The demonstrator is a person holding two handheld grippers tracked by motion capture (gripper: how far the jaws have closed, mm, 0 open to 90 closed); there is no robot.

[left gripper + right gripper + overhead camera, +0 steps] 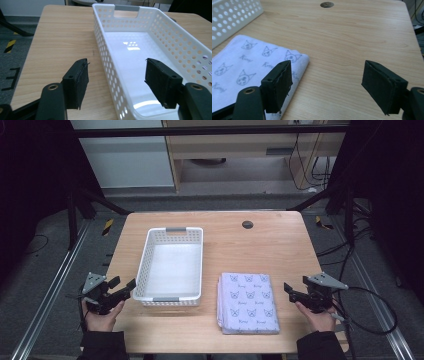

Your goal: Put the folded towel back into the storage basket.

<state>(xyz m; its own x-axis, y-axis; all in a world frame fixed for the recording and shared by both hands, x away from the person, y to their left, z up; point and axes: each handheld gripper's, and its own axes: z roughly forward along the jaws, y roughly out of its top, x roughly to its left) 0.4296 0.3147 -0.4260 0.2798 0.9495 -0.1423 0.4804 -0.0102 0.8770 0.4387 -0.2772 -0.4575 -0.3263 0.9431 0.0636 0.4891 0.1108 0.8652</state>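
My left gripper (124,287) gapes wide, empty, beside the white basket (172,298); my right gripper (291,291), equally wide, hovers near the folded cloth (247,302) on the worktop (265,240).

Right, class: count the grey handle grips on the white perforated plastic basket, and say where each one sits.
2. One grey handle grip sits on the far short wall of the white perforated plastic basket; the other grey grip sits on the near short wall, closest to the person.
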